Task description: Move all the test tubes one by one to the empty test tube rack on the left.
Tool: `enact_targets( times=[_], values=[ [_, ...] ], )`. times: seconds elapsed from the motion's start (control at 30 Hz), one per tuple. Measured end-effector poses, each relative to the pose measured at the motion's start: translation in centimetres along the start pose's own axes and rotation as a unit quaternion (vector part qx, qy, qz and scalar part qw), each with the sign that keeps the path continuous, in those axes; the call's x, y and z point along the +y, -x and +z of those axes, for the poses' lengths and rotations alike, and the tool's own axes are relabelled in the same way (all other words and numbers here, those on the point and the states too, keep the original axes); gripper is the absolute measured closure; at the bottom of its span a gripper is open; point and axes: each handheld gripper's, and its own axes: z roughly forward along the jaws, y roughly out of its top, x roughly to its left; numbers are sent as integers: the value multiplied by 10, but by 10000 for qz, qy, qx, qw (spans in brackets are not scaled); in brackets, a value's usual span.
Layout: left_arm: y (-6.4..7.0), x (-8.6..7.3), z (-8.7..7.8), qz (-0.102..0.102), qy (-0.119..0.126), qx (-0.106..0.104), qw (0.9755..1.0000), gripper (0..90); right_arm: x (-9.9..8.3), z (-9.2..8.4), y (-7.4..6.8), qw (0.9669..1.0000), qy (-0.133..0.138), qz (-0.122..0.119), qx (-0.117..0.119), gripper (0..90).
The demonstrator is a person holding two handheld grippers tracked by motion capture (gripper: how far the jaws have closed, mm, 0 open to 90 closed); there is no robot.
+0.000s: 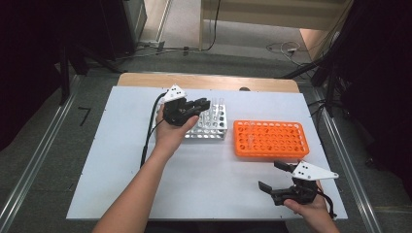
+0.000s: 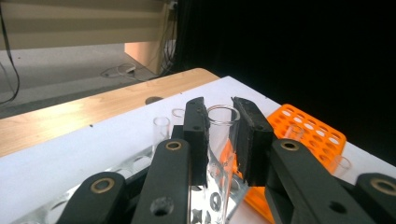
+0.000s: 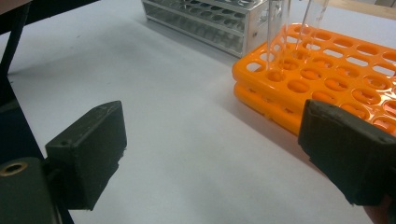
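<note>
The left hand-held gripper (image 2: pixel 219 135) has its jaws closed on a clear glass tube (image 2: pixel 219 154), pinching it just below the rim, above the silver rack (image 1: pixel 211 127). The right hand-held gripper (image 1: pixel 276 175) hangs with its jaws spread wide and nothing between them, on the near side of the orange rack (image 1: pixel 270 139) and apart from it.

Glass is smooth, so the tube could slide or tilt between the pads if the grip loosens. Lifted at a slant, its lower end could catch on a hole of the silver rack and jerk that rack across the counter (image 1: pixel 121 165). Lowered into the orange rack off-centre, it could strike the plastic between holes and chip.

The tube's lower end is hidden behind the left jaws, so I cannot tell whether it has cleared its hole. Other tubes stand in the orange rack, but they are clear and cut off at the top in the right gripper view, so their number is hard to make out.
</note>
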Motion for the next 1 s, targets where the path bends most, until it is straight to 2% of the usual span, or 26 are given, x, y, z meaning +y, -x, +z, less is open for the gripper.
enact_targets(
  times=[0.37, 0.5, 0.6, 0.73, 1.0],
  values=[
    [-12, 13, 14, -23, 43, 167, 9998, 762, 2, -3, 1, 10000, 75, 41, 2, 68],
    [-18, 14, 20, -43, 112, 156, 9998, 761, 3, -4, 2, 9999, 123, 70, -13, 84],
    [-22, 16, 25, 35, 62, 234, 9997, 761, 2, -4, 2, 9999, 134, 80, -6, 84],
    [-27, 18, 31, -11, 71, 315, 9995, 761, 2, -4, 3, 9999, 113, 89, -15, 84],
    [-31, 16, 45, 18, 86, 403, 9991, 761, 1, -3, 3, 9999, 104, 85, 10, 84]
  ],
)
